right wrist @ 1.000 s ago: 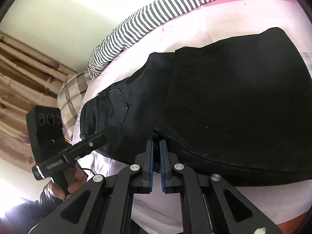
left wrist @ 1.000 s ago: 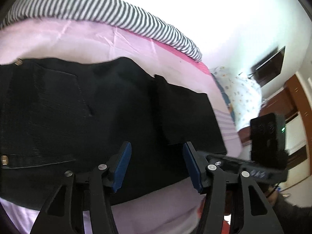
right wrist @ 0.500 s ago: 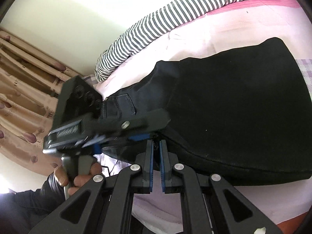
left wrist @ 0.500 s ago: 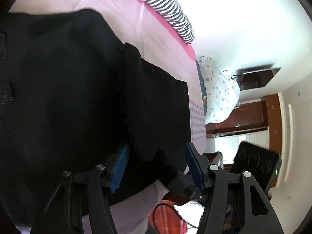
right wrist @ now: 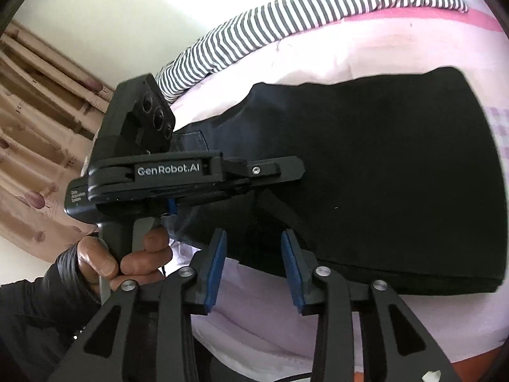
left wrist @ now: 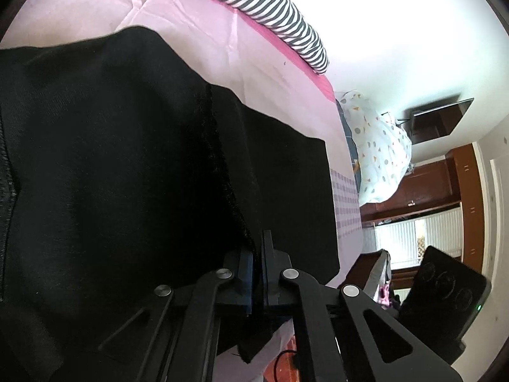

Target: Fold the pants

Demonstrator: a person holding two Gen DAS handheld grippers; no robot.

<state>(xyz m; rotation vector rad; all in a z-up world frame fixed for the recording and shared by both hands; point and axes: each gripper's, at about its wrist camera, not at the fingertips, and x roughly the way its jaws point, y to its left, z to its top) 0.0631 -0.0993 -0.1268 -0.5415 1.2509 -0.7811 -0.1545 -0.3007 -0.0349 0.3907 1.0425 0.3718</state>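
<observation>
The black pants (left wrist: 127, 159) lie folded on the pink bed sheet (left wrist: 197, 31). My left gripper (left wrist: 257, 248) is shut on the pants' near hem edge, where a folded leg layer ends. In the right wrist view the pants (right wrist: 381, 175) spread across the bed, and the left gripper (right wrist: 286, 172) reaches in from the left over their near edge. My right gripper (right wrist: 254, 254) is open, its blue pads on either side of the pants' near edge, holding nothing.
A striped pillow or blanket (right wrist: 286, 25) lies along the far side of the bed. Brown curtains (right wrist: 38, 146) hang at the left. A dotted white quilt (left wrist: 378, 146) and wooden cabinets (left wrist: 445, 184) stand beyond the bed's end.
My left gripper has closed on the pants' hem edge. My right gripper, which was shut on the edge, has opened and let go. The left gripper has moved in front of the right one.
</observation>
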